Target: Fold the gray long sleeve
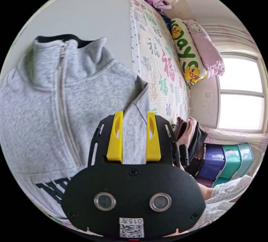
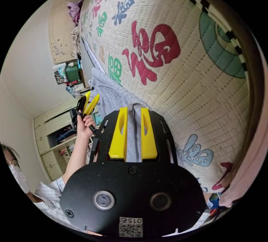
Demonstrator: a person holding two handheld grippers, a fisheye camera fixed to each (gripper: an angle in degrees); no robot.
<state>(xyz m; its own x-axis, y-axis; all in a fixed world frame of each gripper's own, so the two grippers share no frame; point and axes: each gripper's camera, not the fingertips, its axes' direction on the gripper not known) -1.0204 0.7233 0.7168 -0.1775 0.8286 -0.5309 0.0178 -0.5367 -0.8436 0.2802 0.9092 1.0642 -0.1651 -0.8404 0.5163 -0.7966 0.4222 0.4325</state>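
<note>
You have the gray fleece long sleeve top with the zip collar (image 1: 55, 108) lifted up against the quilted bed cover printed with coloured characters (image 1: 159, 66). Your left hand-held gripper (image 1: 134, 137) has gray cloth between its yellow jaws, which stand fairly narrow with a fold of the garment filling the gap. Your right hand-held gripper (image 2: 133, 133) is likewise nipped on an edge of the same gray cloth (image 2: 111, 94), jaws close together around it.

To do this step well, keep both grips at the same height and pull gently apart, so the cloth hangs flat without a twist. Then lower it onto the bed cover, front side down, before you bring a sleeve across. Don't loosen either grip until the fabric is resting; the fleece looks soft and heavy, and will likely slump.

Relative to the zip collar, your left hold sits below and to the side, near a shoulder seam. In the right gripper view, your other hand-held gripper (image 2: 90, 103) shows beyond the gray cloth, held in your hand (image 2: 86, 126).
</note>
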